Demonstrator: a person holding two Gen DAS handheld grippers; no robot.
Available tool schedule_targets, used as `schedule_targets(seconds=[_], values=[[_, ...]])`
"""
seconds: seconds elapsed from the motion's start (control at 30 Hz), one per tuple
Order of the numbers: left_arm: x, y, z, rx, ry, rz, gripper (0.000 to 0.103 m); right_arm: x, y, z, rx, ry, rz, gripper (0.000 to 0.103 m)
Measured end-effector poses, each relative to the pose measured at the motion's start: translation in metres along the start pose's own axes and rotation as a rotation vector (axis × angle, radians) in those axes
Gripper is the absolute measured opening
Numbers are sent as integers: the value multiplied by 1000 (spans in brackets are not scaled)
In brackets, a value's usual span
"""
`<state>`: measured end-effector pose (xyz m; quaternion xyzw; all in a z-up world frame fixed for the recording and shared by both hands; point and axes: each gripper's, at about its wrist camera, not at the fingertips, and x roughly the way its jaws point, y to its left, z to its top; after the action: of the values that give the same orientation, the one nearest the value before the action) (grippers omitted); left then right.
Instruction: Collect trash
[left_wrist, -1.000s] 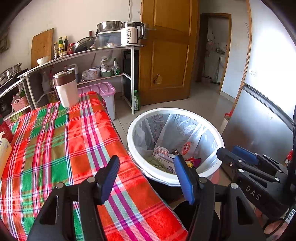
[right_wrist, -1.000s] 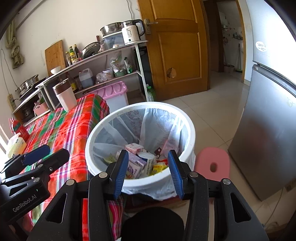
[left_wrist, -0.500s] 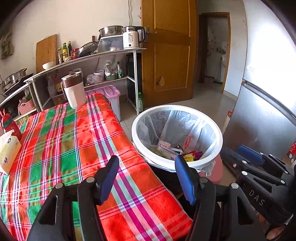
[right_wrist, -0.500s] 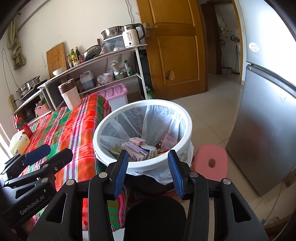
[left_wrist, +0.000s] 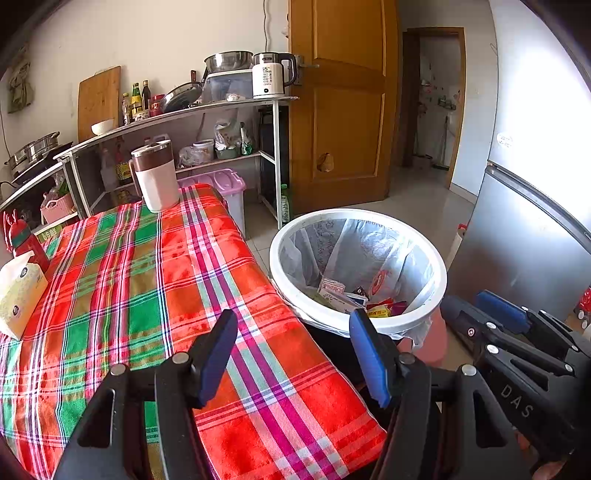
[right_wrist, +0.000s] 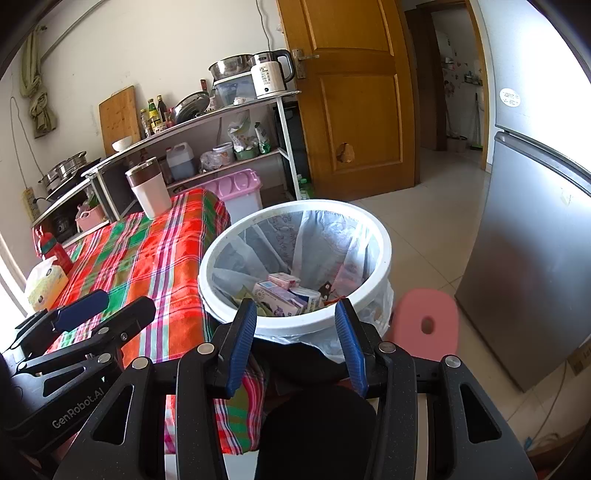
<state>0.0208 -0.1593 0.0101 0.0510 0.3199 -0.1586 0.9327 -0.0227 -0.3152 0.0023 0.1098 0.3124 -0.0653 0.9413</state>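
- The left gripper (left_wrist: 293, 347) hangs above the near corner of the table (left_wrist: 122, 280), which is covered with a red, green and purple plaid cloth; its blue-padded jaws stand well apart with only the cloth and the bin's edge showing between them — nothing is gripped.
- The right gripper (right_wrist: 295, 332) sits over the near rim of the trash bin (right_wrist: 373, 295); its jaws are parted by a moderate gap, narrower than the left's, and empty.
- The trash bin is a white-rimmed round pail lined with a pale translucent bag, standing on the floor just beside the table's right edge.
- The trash (right_wrist: 286, 295) lies at the bottom of the bin: small cartons and boxes, one purple-and-white, plus red and yellow wrappers — all inside the liner.
- On the table, at its far end, stands a white tumbler (left_wrist: 157, 175) with a brown band and lid; at the left edge lie a tissue pack (left_wrist: 18, 295) and a red bottle (left_wrist: 26, 240) just behind it.
- A pink stool (right_wrist: 424, 325) stands on the floor to the right of the bin, touching or nearly touching the bag's overhang.
- A grey fridge (right_wrist: 528, 266) fills the right side; a wooden door (right_wrist: 354, 96) and a metal shelf rack (left_wrist: 207, 122) with a kettle and bowls stand behind.
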Motion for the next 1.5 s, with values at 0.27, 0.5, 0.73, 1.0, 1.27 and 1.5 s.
schedule_targets(seconds=[0.27, 0.5, 0.73, 1.0, 1.27, 1.5], values=[[-3, 0, -1, -1, -4, -4, 65, -1, 1, 1, -3, -2, 4, 45], [-3, 1, 0, -4, -1, -4, 65, 0, 2, 0, -4, 1, 6, 45], [-2, 1, 0, -5, 0, -5, 65, 0, 3, 0, -5, 2, 7, 45], [-3, 1, 0, -7, 1, -3, 65, 1, 4, -1, -7, 4, 10, 45], [-3, 1, 0, -9, 1, -3, 65, -1, 5, -1, -5, 5, 13, 45], [-3, 2, 0, -8, 0, -3, 65, -1, 5, -1, -6, 4, 13, 45]])
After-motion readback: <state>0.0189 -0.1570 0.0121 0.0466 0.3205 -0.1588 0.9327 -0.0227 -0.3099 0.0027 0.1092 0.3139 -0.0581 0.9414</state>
